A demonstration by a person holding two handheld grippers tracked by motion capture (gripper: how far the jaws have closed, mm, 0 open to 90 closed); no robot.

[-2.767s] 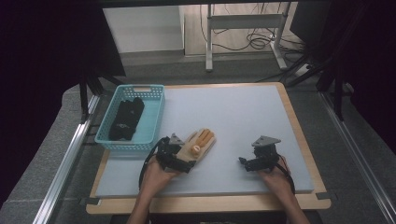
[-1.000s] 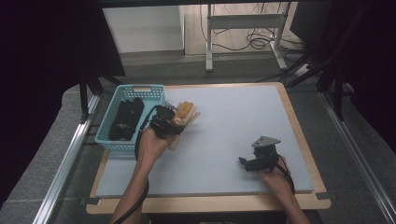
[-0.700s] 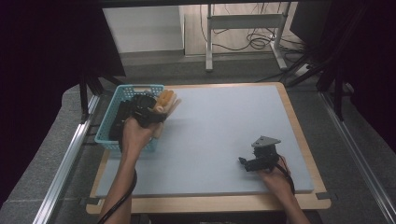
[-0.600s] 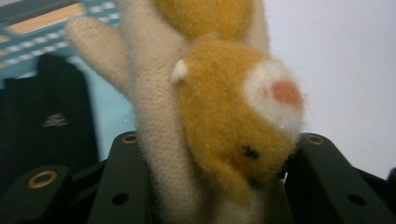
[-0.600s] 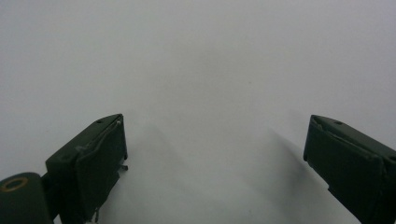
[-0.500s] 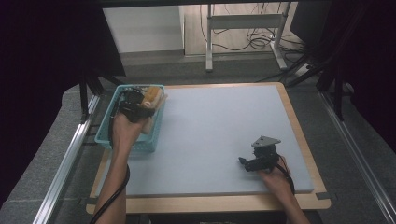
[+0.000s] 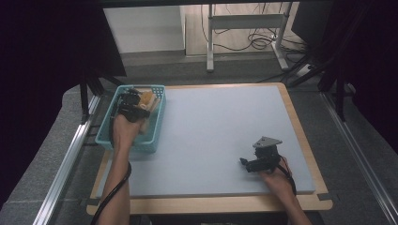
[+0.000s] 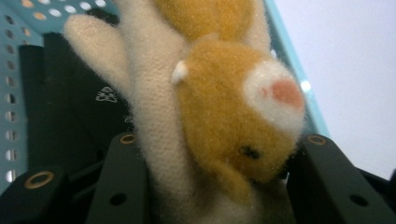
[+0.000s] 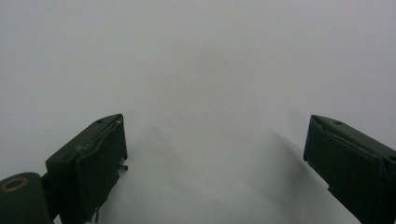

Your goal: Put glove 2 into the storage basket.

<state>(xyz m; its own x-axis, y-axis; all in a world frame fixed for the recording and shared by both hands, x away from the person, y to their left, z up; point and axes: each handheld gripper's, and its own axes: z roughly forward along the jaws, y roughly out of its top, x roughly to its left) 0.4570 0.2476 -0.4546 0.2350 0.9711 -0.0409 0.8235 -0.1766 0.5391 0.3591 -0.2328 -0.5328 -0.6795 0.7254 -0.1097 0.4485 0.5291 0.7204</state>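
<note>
An orange and cream plush toy (image 7: 147, 99) hangs over the teal basket (image 7: 157, 123) at the table's left, and my left gripper (image 7: 136, 104) is shut on it. In the left gripper view the plush toy (image 8: 219, 107) fills the gap of my left gripper (image 8: 222, 140), both black jaws pressing its sides, with the basket's rim (image 8: 289, 60) behind it. My right gripper (image 7: 244, 163) rests low over the grey mat (image 7: 225, 122) at the front right. In its own view the right gripper (image 9: 215, 126) stands open with nothing between the jaws.
Dark black items (image 8: 60, 116) lie inside the basket under the toy. The grey mat covers a wooden-edged table (image 7: 300, 117). Metal rails run along both sides, and a desk frame (image 7: 244, 28) stands beyond the far edge.
My left hand has carried the plush toy from the mat's middle up and left to above the basket. The right hand and gripper have stayed where they were.
</note>
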